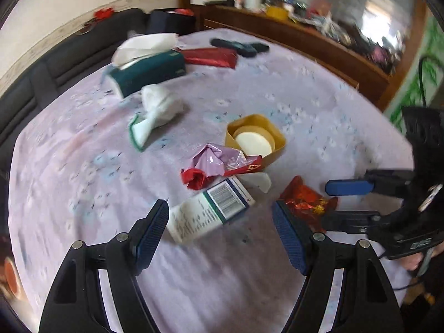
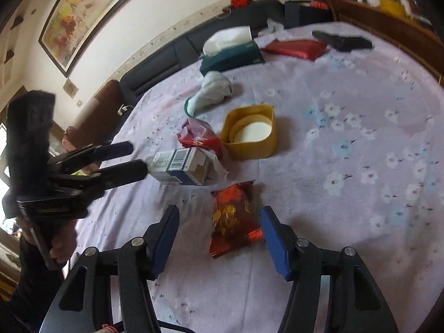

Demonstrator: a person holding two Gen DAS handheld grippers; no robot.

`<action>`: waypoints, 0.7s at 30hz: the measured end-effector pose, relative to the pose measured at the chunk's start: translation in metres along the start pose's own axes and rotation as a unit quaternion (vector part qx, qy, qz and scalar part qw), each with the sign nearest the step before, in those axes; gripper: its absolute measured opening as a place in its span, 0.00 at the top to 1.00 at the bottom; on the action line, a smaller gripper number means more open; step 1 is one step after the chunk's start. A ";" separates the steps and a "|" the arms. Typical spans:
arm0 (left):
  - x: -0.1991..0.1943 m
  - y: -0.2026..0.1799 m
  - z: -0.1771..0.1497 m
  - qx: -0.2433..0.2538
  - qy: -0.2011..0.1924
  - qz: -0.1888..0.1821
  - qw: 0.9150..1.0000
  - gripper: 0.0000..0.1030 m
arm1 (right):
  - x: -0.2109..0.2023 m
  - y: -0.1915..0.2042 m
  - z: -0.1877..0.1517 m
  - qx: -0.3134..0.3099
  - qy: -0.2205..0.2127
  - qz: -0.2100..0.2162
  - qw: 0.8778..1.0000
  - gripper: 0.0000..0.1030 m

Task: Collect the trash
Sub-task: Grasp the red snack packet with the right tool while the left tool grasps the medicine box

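1. Jaws of the right gripper (image 2: 219, 238) are standing apart around a crinkled red snack wrapper (image 2: 234, 219) lying flat on the bed (image 2: 347, 166).
2. Left gripper (image 1: 220, 224) jaws are gaping over a white carton (image 1: 208, 211).

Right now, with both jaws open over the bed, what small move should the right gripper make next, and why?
Probably lower the right gripper a little and close on the red snack wrapper. The wrapper lies flat on the bedsheet between the open jaws, near one pad, not yet pinched. The left gripper is lined up on the white carton, so the two should not cross.
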State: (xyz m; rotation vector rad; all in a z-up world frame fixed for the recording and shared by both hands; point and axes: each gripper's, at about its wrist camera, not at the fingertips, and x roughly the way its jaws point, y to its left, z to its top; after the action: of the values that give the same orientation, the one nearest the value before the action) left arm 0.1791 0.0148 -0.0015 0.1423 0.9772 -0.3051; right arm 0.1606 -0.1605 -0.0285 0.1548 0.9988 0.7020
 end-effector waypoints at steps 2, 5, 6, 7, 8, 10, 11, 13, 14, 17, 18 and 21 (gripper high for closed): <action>0.012 0.003 0.003 0.009 0.011 0.001 1.000 0.27 | 0.007 -0.003 0.001 0.005 0.008 0.012 1.000 0.37; 0.028 0.005 0.003 0.009 0.033 -0.009 0.999 0.27 | 0.014 -0.006 0.003 0.012 0.016 0.013 1.000 0.40; 0.030 0.004 0.002 0.008 0.040 -0.014 0.999 0.27 | 0.015 -0.005 0.002 0.012 0.020 0.013 1.000 0.43; 0.031 0.002 0.001 0.007 0.044 -0.018 0.999 0.27 | 0.017 -0.006 0.002 0.012 0.024 0.012 1.000 0.49; 0.031 0.000 0.000 0.009 0.049 -0.022 0.999 0.27 | 0.018 -0.006 0.001 0.013 0.026 0.010 1.000 0.52; 0.029 -0.008 -0.005 0.015 0.059 -0.024 0.998 0.27 | 0.019 -0.007 -0.002 0.014 0.031 0.006 0.999 0.63; 0.028 -0.011 -0.007 0.016 0.064 -0.024 0.998 0.27 | 0.019 -0.008 -0.002 0.014 0.032 0.007 0.999 0.64; 0.025 -0.020 -0.010 0.023 0.067 -0.014 0.997 0.29 | 0.018 -0.010 -0.005 0.015 0.032 0.006 0.999 0.67; 0.025 -0.024 -0.011 0.027 0.068 -0.007 0.997 0.32 | 0.016 -0.011 -0.007 0.017 0.031 0.005 0.999 0.68; 0.031 -0.032 -0.013 0.031 0.086 0.020 0.996 0.59 | 0.008 -0.013 -0.013 0.025 0.024 0.001 0.999 0.70; 0.034 -0.033 -0.013 0.028 0.095 0.026 0.995 0.62 | 0.005 -0.012 -0.015 0.025 0.022 0.000 0.999 0.71; 0.038 -0.043 -0.017 0.031 0.102 0.037 0.994 0.68 | -0.006 -0.012 -0.023 0.029 0.014 0.000 0.999 0.71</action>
State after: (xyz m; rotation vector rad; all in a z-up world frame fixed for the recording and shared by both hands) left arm 0.1718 -0.0289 -0.0416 0.2698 1.1627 -0.2571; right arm 0.1457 -0.1774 -0.0422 0.1960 1.0461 0.6777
